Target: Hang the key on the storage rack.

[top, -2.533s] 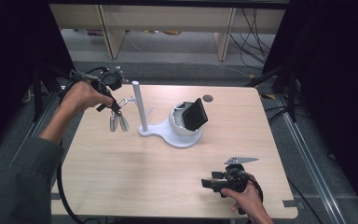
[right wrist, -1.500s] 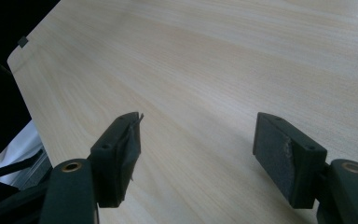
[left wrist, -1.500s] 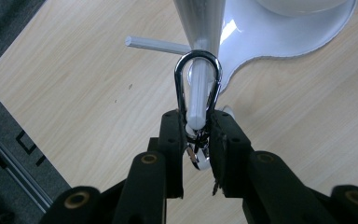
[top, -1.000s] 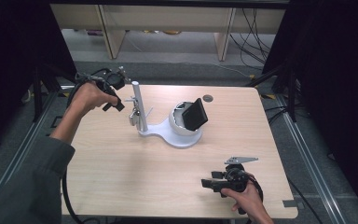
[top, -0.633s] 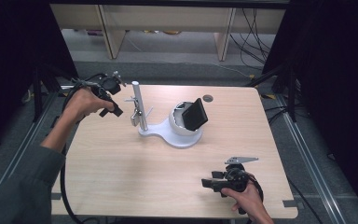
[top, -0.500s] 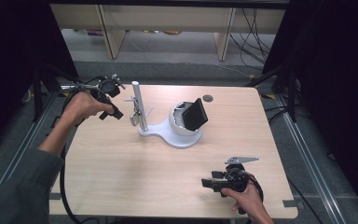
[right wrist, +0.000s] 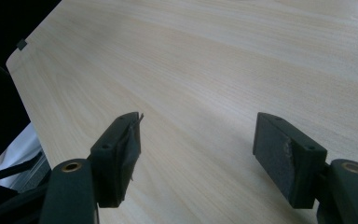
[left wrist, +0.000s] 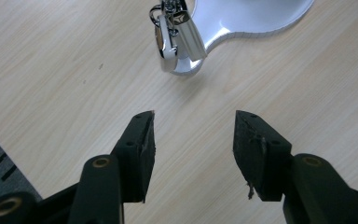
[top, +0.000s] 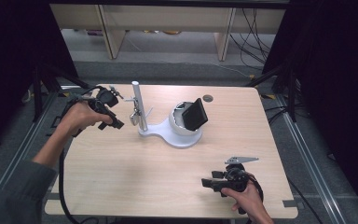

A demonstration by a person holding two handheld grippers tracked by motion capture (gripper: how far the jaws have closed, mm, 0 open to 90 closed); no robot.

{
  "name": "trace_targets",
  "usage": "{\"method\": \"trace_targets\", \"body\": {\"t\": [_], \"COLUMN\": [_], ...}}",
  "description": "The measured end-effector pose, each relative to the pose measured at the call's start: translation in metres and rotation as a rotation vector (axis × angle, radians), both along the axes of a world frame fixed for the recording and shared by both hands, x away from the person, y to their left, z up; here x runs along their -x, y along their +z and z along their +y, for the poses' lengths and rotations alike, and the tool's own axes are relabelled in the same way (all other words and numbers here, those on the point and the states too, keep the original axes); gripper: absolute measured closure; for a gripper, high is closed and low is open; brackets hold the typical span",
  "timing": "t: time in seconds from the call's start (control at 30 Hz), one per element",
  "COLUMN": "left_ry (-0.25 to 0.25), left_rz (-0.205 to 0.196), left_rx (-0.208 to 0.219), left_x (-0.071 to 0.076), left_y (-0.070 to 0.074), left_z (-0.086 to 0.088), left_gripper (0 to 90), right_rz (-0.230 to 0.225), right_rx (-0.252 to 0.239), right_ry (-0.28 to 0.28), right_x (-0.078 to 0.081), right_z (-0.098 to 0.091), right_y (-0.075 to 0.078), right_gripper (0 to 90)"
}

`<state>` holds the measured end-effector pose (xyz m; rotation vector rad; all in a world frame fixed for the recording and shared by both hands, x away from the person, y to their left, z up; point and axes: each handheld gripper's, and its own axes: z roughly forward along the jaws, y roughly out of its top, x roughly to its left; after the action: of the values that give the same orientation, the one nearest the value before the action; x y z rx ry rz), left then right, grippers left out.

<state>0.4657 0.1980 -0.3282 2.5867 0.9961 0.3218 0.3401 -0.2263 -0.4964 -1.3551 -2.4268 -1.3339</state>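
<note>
Pale wooden tabletop (top: 135,172) carries a white stand with an upright post (top: 140,108); a silver metal key clip (left wrist: 175,37) hangs on that post. Left tool (left wrist: 194,140) just beside it – jaws just opening, empty. Right tool (right wrist: 196,149) well apart from the post – jaws wide, empty.

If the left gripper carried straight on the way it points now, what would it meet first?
Most likely the metal keys hanging from the white stand's post. They sit ahead of the open, empty left gripper. It tilts downward, though, so it might touch the table first; depth is unclear.
</note>
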Motion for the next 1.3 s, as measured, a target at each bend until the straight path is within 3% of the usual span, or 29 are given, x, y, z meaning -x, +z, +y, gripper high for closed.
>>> {"method": "trace_targets", "body": {"t": [0.4, 0.7, 0.77, 0.8, 0.9, 0.93, 1.1, 1.3], "left_ry": [-0.010, -0.020, -0.037, -0.037, -0.038, -0.035, -0.045, -0.087], "left_rz": [-0.011, -0.010, -0.006, -0.020, -0.020, -0.025, -0.042, -0.064], "left_rx": [0.088, 0.124, 0.115, 0.129, 0.152, 0.160, 0.197, 0.221], "left_x": [0.029, 0.047, 0.049, 0.051, 0.057, 0.059, 0.073, 0.090], "left_y": [-0.024, -0.043, -0.044, -0.045, -0.049, -0.051, -0.060, -0.069], "left_z": [0.000, -0.003, -0.003, -0.003, -0.004, -0.005, -0.008, -0.014], "left_gripper": [39.6, 34.5, 32.4, 31.9, 30.7, 30.3, 27.6, 26.8], "right_rz": [-0.002, -0.005, -0.008, -0.009, -0.019, 0.009, 0.002, -0.009], "right_rx": [-0.004, -0.008, -0.008, -0.022, -0.003, -0.032, -0.022, -0.023], "right_ry": [-0.005, 0.001, 0.002, 0.005, 0.001, -0.005, -0.006, -0.004], "right_x": [0.000, 0.000, 0.000, 0.000, 0.000, 0.001, 0.001, 0.001], "right_z": [0.000, 0.000, 0.000, 0.000, 0.000, 0.002, 0.002, 0.002], "right_y": [0.001, 0.001, 0.002, 0.002, 0.003, 0.003, 0.004, 0.004], "right_gripper": [33.2, 33.2, 33.2, 33.3, 33.2, 33.2, 33.1, 32.4]}}
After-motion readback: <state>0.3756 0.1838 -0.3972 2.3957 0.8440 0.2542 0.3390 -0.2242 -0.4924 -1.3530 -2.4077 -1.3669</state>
